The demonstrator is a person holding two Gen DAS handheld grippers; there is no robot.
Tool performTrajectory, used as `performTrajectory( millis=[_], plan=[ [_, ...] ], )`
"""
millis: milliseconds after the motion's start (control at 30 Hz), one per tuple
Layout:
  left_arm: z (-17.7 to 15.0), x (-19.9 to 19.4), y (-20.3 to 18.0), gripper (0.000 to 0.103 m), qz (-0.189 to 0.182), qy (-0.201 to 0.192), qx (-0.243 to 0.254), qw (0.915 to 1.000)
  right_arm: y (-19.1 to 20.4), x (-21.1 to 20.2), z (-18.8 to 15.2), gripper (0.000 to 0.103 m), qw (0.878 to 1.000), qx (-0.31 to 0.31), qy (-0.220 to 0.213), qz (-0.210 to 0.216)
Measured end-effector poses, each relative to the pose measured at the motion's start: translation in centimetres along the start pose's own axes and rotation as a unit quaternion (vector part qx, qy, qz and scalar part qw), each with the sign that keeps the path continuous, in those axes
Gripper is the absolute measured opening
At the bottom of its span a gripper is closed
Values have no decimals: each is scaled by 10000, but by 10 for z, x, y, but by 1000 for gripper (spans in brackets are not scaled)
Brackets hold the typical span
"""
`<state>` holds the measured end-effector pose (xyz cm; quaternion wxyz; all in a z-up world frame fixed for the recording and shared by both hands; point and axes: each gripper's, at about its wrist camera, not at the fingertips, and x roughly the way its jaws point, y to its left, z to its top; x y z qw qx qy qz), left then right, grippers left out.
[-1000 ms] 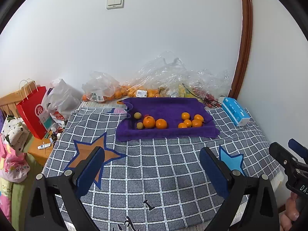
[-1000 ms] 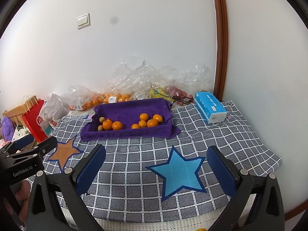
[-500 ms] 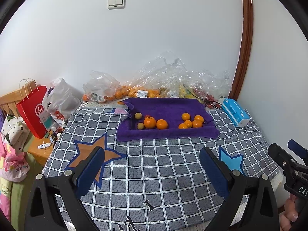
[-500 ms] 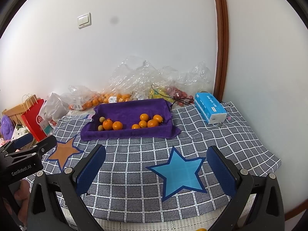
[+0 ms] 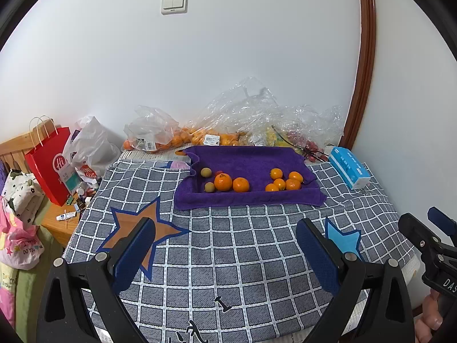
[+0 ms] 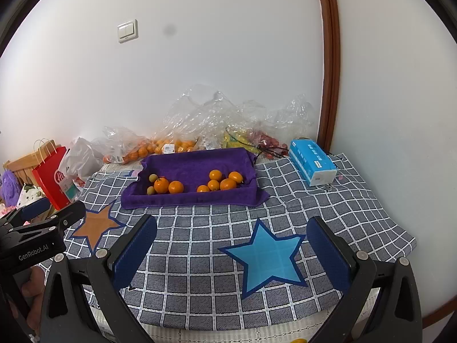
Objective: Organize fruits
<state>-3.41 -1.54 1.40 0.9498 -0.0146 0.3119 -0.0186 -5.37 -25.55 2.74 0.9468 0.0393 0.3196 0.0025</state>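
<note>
The left gripper (image 5: 225, 245) fills the lower part of the left wrist view, its two blue pads wide apart with nothing between them, above the checked grey tablecloth (image 5: 228, 257). The right gripper (image 6: 231, 243) is in the same state in the lower part of the right wrist view: fingers wide, holding nothing, over a light blue star (image 6: 265, 257) printed on the cloth.

The fruits lie in the middle of each frame, on a purple towel (image 5: 245, 160) that forms a shallow tray. In its left half there are two oranges (image 5: 223, 182) touching each other, two small greenish-brown fruits (image 5: 206, 172) beside them, and a small red fruit, mostly hidden, behind the bigger orange. In its right half a group of five smaller oranges (image 5: 281, 183) lies close together.

Behind the towel, against the white wall, are clear plastic bags (image 5: 217, 138) with more oranges. A blue tissue box (image 5: 348, 167) stands at the right of the towel, and a red paper bag (image 5: 48, 163) at the left edge of the frame
</note>
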Motion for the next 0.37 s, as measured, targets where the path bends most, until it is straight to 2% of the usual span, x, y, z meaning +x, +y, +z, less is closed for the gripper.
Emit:
performTrajectory(
  millis=[367],
  plan=[
    [2, -3, 1, 100, 72, -40, -7, 10000, 3, -2, 0, 103, 10000, -69, -5, 12]
  ],
)
